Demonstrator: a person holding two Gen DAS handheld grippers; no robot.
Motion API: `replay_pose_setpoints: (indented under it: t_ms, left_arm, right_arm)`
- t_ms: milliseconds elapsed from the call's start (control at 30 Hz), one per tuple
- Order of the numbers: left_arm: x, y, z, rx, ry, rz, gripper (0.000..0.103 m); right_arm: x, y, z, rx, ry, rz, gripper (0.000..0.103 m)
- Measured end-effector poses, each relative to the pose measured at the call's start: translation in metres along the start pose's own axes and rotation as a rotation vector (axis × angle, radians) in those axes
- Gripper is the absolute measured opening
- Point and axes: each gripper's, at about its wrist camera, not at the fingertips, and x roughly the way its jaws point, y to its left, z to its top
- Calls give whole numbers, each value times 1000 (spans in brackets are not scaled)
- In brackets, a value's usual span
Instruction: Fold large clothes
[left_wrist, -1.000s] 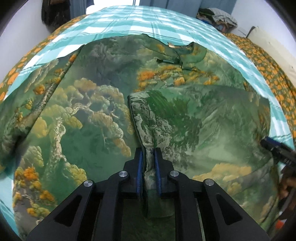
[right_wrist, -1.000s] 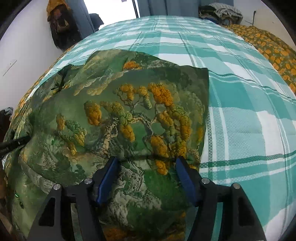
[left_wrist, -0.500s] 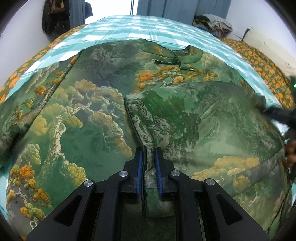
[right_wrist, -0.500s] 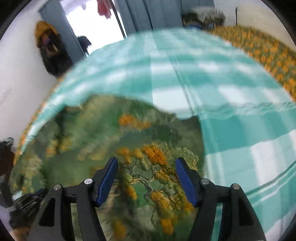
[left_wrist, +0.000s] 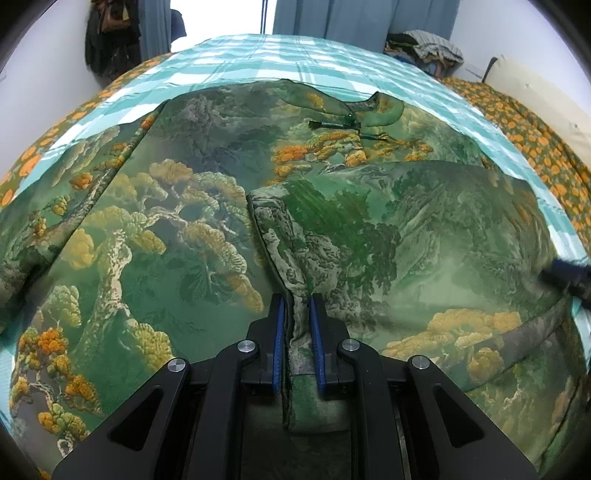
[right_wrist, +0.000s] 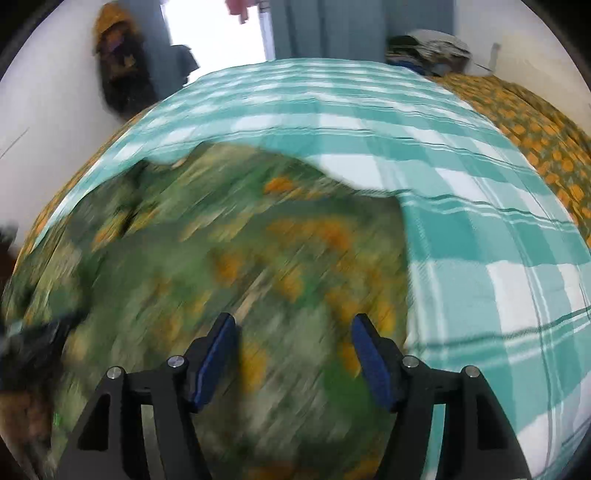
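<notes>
Teal plaid bedspread (left_wrist: 332, 51), curtains (left_wrist: 351, 18), perhaps piled laundry (left_wrist: 424, 46).

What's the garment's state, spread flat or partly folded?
Partly folded: the garment has one flap doubled over its right half, edge pinched in the left gripper; its collar end lies flat on the bed.

A large garment (left_wrist: 207, 229) — green brocade printed with pines, mountains and orange-yellow foliage — lies spread flat on the bed. Its collar, with a dark frog fastening, points toward 12 o'clock. The panel at 3 o'clock is folded inward over the body, its bound edge running from centre down to 6 o'clock. In the right wrist view the cloth (right_wrist: 258, 258) is motion-blurred.
</notes>
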Motion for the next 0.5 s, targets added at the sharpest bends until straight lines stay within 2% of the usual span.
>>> replay_pose_setpoints:
  t_ms: [100,167,233,300,333,400,500]
  left_arm:
    - [-2,-6,3,27,8,35,15]
    - [-10,-14,4,65,1,99,24]
    - [-24,-17,2,92,-19,161,55]
    - [-43,-16,-6,95,-49,185,73]
    - [-55,-14,-12,92,-62,174,78]
    - [-79,-7,-28,90,-57,127,82]
    - [-106,3,-51,95,-46,114,83]
  right_arm:
    - [17,9,-10,-63,17,-46,68]
    - [9,9,-7,-40,16,-55,68]
    - [-10,10,-7,-14,-23,-57,68]
    - [-42,12,-20,-3,-85,-18,68]
    - [-61,14,-33,-5,-119,-11,68]
    - [-92,21,-64,-14,-174,-32,68]
    - [-117,33,-114,-5,-210,-43,69]
